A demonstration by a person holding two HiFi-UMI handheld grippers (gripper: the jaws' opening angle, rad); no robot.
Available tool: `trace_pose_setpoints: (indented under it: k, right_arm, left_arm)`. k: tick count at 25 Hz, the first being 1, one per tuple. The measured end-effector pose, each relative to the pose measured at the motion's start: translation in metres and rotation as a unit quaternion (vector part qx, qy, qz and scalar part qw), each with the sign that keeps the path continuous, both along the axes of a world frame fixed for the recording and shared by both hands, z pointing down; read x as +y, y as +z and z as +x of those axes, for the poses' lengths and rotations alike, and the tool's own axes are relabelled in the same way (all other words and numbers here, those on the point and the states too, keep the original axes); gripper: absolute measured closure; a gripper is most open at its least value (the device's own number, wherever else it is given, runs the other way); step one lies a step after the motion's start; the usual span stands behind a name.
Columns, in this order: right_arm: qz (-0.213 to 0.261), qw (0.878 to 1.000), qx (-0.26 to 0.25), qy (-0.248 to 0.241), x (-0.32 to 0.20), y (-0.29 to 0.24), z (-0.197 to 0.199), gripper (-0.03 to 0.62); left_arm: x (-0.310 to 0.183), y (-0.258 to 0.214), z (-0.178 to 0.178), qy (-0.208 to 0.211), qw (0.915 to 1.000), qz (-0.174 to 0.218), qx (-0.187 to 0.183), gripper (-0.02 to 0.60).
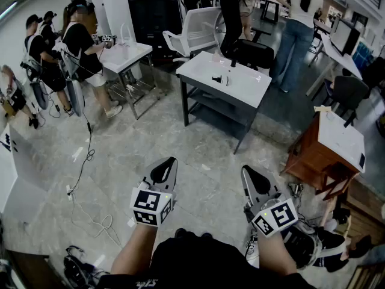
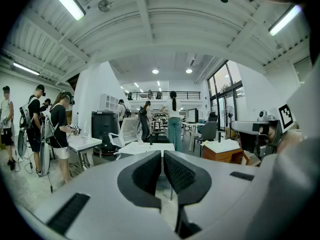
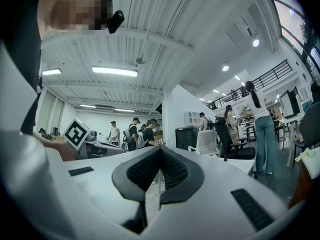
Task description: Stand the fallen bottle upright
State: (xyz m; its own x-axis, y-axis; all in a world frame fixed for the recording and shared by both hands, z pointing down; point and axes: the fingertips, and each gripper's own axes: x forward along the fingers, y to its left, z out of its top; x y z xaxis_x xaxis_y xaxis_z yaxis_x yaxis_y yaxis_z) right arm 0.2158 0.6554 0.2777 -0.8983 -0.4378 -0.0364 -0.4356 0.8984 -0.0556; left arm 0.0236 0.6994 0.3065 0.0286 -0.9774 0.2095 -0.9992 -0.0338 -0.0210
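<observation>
Left gripper (image 2: 162, 156): jaws are pressed together, and nothing is held between them.
Right gripper (image 3: 160, 151): jaws are pressed together, and nothing is gripped.
Bottle (image 1: 216, 77): seen only as a small dark shape lying on the white table (image 1: 252, 92), well ahead of both pairs of jaws.

I'm making out what is probably the bottle (image 1: 215, 77), a small dark shape lying near the middle of the white table (image 1: 252, 90). It's showing too small for me to be judging its pose.
</observation>
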Motion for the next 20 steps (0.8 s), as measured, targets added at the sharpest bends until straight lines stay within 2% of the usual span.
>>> trace_pose_setpoints:
  k: [10, 15, 20]
  right_arm:
    - [0.001, 1.0, -0.003, -0.005, -0.002, 0.009, 0.032, 0.583]
    - [-0.026, 0.999, -0.012, -0.016, -0.003, 0.018, 0.04, 0.582]
    - [-0.053, 0.998, -0.01, -0.019, -0.011, 0.032, 0.036, 0.581]
  left_arm:
    - [-0.002, 0.012, 0.031, -0.005, 0.9998, -0.003, 0.017, 0.552]
    - [-0.003, 0.014, 0.042, -0.001, 1.0, -0.006, 0.007, 0.552]
    - [-0.014, 0.026, 0.033, -0.005, 0.9997, -0.018, 0.013, 0.552]
